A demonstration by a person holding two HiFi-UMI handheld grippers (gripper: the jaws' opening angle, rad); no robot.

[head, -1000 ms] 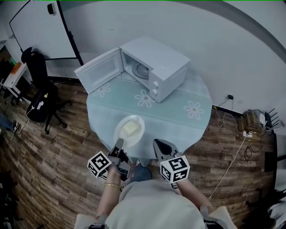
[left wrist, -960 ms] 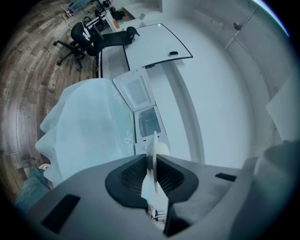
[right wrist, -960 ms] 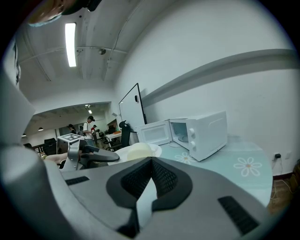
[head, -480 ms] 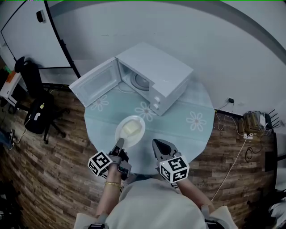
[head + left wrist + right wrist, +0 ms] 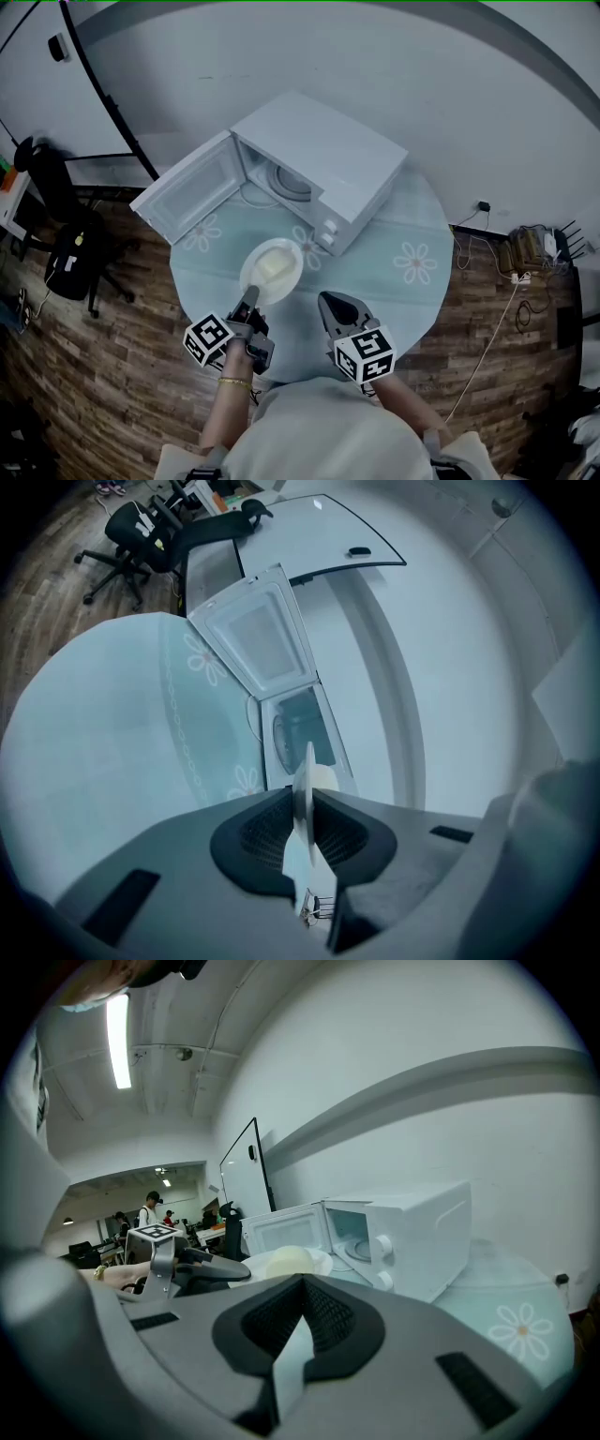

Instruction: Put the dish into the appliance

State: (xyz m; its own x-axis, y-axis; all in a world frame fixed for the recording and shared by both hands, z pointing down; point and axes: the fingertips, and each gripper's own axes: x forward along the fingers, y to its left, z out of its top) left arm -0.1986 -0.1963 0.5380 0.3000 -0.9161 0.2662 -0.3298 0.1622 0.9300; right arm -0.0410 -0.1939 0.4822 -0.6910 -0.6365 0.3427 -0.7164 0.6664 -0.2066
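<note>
Much of the head view is wood-plank floor (image 5: 112,375), and in its middle we see a round table (image 5: 375,272) under a pale green cloth with flower prints. At the upper centre a white microwave (image 5: 323,155) stands on the table. Its door (image 5: 187,192) hangs wide open to the left, so the cavity faces us. Just below that opening, over the table's left half, we find the dish (image 5: 272,267), a white plate carrying a pale yellowish lump. We read the left hand-held gripper (image 5: 251,298) as clamped narrowly on the dish's near rim. The right hand-held gripper (image 5: 330,302) sits at lower centre beside it, its jaws pressed together on nothing.
</note>
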